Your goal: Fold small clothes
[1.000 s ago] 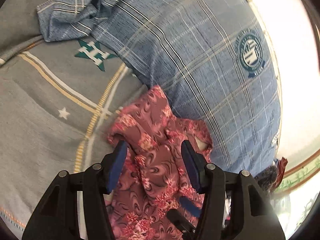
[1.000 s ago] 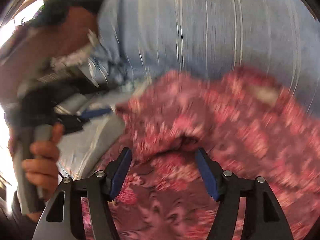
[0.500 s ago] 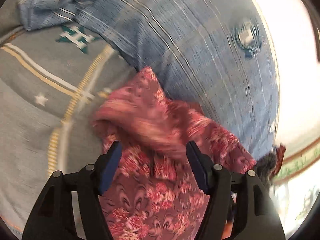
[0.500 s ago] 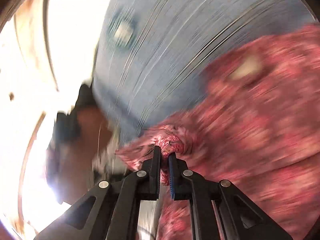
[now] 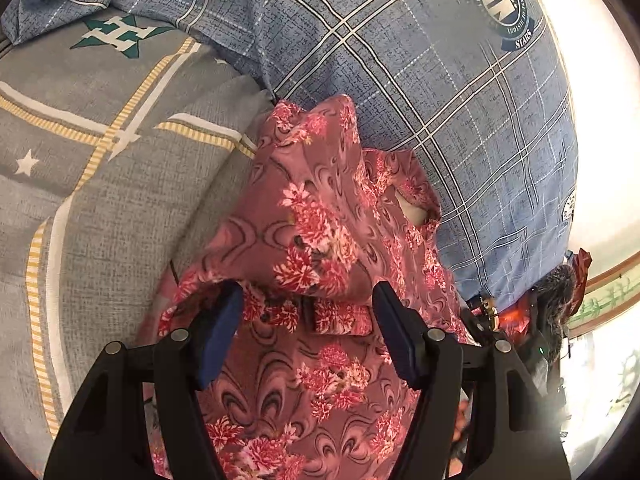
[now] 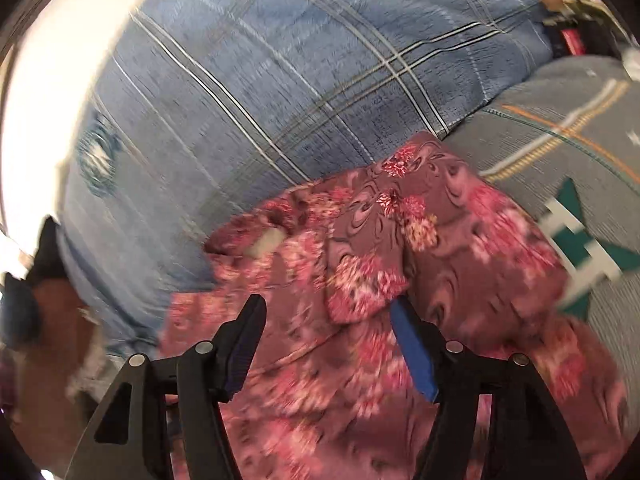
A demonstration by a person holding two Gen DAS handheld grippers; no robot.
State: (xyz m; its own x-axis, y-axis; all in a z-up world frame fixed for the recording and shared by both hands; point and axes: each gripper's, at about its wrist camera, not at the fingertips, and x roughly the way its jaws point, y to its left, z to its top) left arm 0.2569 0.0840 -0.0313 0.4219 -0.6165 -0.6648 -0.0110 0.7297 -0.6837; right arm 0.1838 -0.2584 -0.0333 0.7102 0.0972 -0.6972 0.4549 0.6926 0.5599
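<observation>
- Left hand-held gripper [image 5: 308, 322] stands with its jaws wide apart over the pink floral garment [image 5: 320, 240]; I see a raised fold of the cloth between the blue pads [image 5: 218, 328], but neither pad presses on it.
- Right hand-held gripper [image 6: 326, 344] is also spread wide; a folded flap of the garment [image 6: 360, 280] hangs between its fingers and covers the tip of the right-side blue pad [image 6: 414, 356], so I cannot tell whether that pad touches the cloth.
- My garment lies crumpled on the bed, part on the grey cover and part against the blue one, with one corner standing up in a peak in the left wrist view.
- A pale patch [image 5: 414, 212] shows inside an opening of the garment; I cannot tell whether it is a label or the lining.
- Lower parts of the garment run under both gripper frames and out of the bottom of each view, so its full outline is cut off.
- Motion blur smears most of the right wrist view, and the flower print there is hard to read except near the middle.
- Beside the garment lies the grey bed cover [image 5: 120, 208] with yellow stripes, white stars and a green emblem [image 5: 118, 36].
- Behind it rises the blue checked bedding [image 5: 440, 80], bearing a round badge [image 5: 502, 0].
- Dark, cluttered things [image 5: 552, 292] sit at the right edge of the left view, too small and distorted for me to name.
- Brown and dark blurred shapes [image 6: 44, 292] at the left edge of the right view are unreadable.
</observation>
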